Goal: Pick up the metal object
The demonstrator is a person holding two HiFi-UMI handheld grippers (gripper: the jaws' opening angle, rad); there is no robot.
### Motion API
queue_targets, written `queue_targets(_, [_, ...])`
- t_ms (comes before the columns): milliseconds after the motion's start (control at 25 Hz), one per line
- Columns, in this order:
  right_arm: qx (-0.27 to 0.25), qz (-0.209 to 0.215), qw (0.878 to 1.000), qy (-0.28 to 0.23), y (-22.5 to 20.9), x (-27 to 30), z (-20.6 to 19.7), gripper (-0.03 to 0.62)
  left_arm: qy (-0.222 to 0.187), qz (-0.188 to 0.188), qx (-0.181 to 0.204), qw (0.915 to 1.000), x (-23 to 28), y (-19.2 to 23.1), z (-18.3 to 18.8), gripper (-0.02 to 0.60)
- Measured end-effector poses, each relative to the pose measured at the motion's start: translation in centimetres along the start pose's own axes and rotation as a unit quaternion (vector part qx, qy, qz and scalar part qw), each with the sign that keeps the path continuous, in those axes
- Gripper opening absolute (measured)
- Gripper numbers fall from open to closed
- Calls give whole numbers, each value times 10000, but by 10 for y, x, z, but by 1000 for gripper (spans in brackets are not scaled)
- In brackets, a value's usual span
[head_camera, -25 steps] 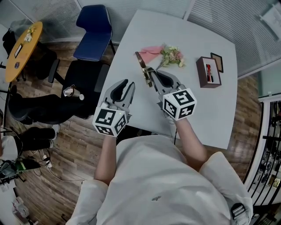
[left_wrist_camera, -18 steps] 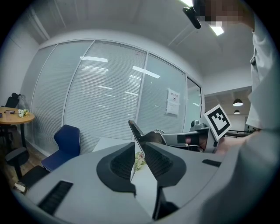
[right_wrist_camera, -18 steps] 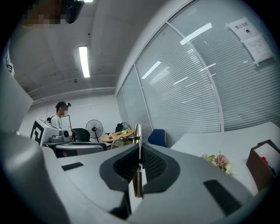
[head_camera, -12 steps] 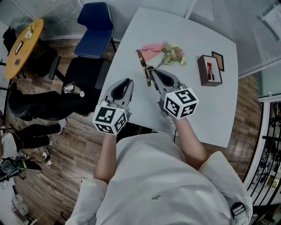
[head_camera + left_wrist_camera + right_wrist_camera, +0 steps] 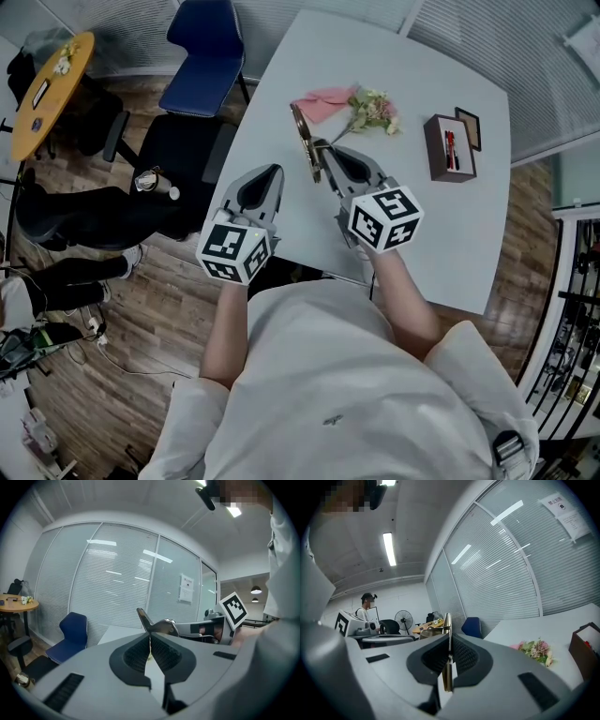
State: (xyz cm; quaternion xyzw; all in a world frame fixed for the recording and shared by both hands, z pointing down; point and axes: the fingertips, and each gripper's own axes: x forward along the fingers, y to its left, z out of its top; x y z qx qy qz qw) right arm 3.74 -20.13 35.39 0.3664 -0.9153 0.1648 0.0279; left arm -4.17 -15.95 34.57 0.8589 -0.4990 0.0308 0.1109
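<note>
The metal object (image 5: 304, 141) is a thin brass-coloured strip held above the white table (image 5: 450, 234). My right gripper (image 5: 324, 157) is shut on its lower end, and the strip stands edge-on between the pads (image 5: 448, 620). From the left gripper view the strip (image 5: 144, 619) sticks up out of the right gripper (image 5: 206, 629). My left gripper (image 5: 271, 174) hovers to the left over the table's edge, apart from the strip. Its jaws are closing, and the pads (image 5: 161, 651) meet with nothing between them.
Behind the strip lie a pink paper (image 5: 323, 101) and a small bunch of flowers (image 5: 373, 111). A brown box (image 5: 445, 150) with a small frame (image 5: 466, 128) stands at the right. A blue chair (image 5: 202, 52) and a black chair (image 5: 178, 159) stand left of the table.
The left gripper's jaws have gone from open to shut, with nothing caught. The right gripper keeps its hold on the strip and has barely moved.
</note>
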Motion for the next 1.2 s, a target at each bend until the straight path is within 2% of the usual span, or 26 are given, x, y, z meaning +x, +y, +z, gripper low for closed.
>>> queue_targets(1200, [-17, -22, 10000, 51, -11, -2, -1, 8, 163, -107, 73, 9998, 15, -7, -2, 20])
